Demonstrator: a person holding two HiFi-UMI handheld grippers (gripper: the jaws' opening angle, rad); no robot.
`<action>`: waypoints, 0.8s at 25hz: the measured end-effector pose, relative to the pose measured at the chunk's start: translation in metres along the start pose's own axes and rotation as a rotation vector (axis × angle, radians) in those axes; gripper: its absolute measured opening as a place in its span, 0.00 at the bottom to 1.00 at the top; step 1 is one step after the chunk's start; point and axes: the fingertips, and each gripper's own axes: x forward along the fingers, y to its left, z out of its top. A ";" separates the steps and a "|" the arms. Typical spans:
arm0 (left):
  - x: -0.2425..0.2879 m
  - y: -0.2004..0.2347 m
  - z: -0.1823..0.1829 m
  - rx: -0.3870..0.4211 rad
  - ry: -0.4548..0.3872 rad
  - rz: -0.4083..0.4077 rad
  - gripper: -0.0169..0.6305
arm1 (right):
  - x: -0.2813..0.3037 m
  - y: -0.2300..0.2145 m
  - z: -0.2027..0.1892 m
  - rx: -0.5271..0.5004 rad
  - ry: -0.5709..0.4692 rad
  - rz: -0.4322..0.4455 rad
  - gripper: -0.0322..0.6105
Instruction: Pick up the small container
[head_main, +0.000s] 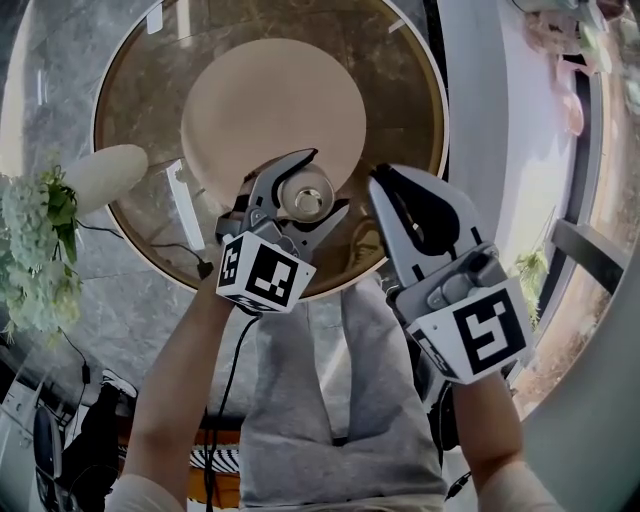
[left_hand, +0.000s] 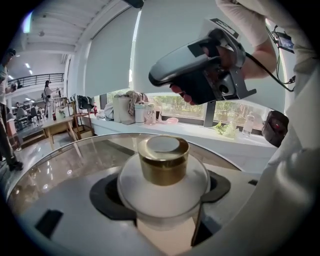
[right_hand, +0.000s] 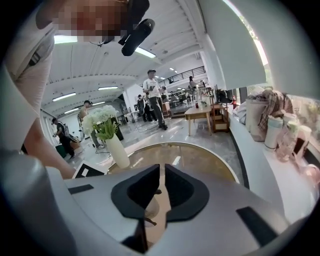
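The small container is a white round jar with a gold lid. My left gripper is shut on it and holds it upright above the near part of the round glass table. In the left gripper view the container fills the space between the dark pads, and its gold lid faces away from the camera. My right gripper hovers just right of the container, shut and empty. It also shows in the left gripper view, where the right gripper hangs above the jar. Its pads meet over the table.
A tan disc lies under the glass top. A white vase with white flowers stands at the table's left edge. A small white card stand sits on the glass, left of the left gripper. People and furniture stand far off across the room.
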 end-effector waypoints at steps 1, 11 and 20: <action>-0.004 0.000 0.003 0.006 -0.002 -0.007 0.56 | 0.001 0.001 -0.001 0.019 0.009 0.015 0.08; -0.053 0.007 0.072 0.002 -0.129 -0.043 0.56 | -0.006 0.030 0.022 0.214 -0.002 0.219 0.38; -0.099 -0.004 0.136 0.049 -0.174 -0.130 0.56 | -0.021 0.055 0.047 0.387 -0.010 0.400 0.47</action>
